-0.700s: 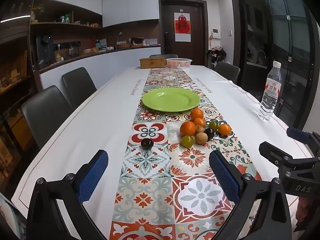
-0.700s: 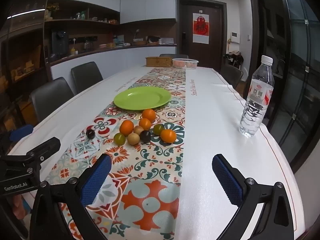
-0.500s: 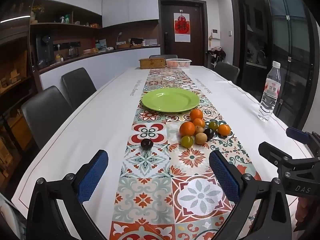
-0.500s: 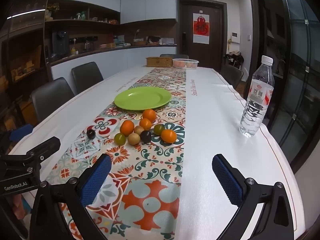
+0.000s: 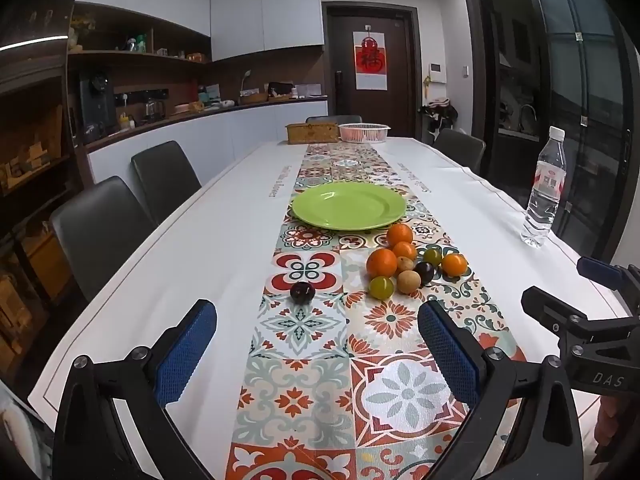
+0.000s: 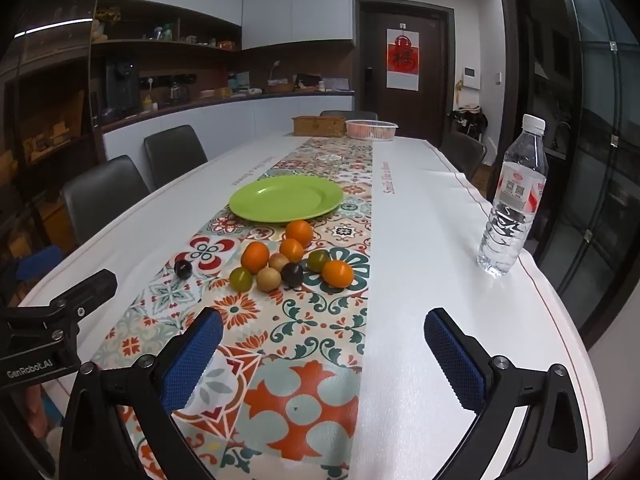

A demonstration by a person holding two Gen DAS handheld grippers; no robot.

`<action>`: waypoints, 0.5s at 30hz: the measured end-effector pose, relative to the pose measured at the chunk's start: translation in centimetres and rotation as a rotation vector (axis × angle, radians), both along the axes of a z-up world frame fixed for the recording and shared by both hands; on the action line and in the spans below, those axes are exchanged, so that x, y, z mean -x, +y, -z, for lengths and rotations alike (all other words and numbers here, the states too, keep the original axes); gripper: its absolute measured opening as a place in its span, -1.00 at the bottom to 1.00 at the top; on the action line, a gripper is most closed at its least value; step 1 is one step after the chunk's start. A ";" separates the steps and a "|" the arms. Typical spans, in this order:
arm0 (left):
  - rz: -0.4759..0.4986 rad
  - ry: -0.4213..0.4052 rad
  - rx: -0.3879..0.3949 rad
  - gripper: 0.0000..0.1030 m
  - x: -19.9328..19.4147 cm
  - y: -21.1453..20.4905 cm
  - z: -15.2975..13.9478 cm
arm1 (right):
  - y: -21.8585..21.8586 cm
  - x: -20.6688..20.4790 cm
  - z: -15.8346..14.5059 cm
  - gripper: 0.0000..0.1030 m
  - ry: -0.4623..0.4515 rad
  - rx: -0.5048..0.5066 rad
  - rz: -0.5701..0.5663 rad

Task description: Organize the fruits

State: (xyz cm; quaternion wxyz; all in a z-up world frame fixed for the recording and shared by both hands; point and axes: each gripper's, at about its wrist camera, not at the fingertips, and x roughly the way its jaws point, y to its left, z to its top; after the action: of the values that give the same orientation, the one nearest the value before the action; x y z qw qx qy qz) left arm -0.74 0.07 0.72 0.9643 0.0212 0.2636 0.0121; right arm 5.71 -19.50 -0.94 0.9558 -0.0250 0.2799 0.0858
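Nothing on the counter has shifted since the earlier frames, and both grippers hang much where they were, low over the near end. Nearest, the left gripper [image 5: 318, 336] is released, its blue-padded fingers [image 5: 186, 350] spread wide and holding nothing above the patterned tile-print runner [image 5: 304, 380]; the right gripper [image 6: 322, 338] is likewise spread and bare, level with it, straddling the runner's edge and the white counter [image 6: 432, 280]. Each points forward along the counter, and each shows at the side of the other's view. Beyond the left gripper a lone dark plum [image 5: 302, 292] sits on the runner, apart from the rest. Further right lies the cluster of small fruits [image 5: 412, 260]: four oranges, two green ones, two tan ones and another dark plum, packed close or touching. Nothing stands between either gripper and the fruit. Just past the cluster rests the round lime-green plate [image 5: 349, 206], with no fruit on it. A clear plastic water bottle [image 6: 512, 200] stands upright near the right edge. At the far end sit a woven wooden box [image 5: 312, 133] and a pink mesh basket [image 5: 364, 133], side by side.
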 end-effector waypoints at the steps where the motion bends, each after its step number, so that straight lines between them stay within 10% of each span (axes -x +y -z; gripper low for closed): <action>1: -0.001 -0.001 0.000 0.99 0.0 0.0 0.0 | 0.0 0.0 0.0 0.98 0.000 0.000 0.000; 15: 0.003 -0.010 -0.002 0.99 0.3 0.0 -0.2 | 0.0 0.1 0.0 0.98 -0.003 0.002 0.000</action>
State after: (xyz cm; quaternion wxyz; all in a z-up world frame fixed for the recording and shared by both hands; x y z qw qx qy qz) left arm -1.04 0.08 0.91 0.9656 0.0226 0.2588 0.0111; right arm 5.65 -19.50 -0.96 0.9563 -0.0260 0.2785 0.0856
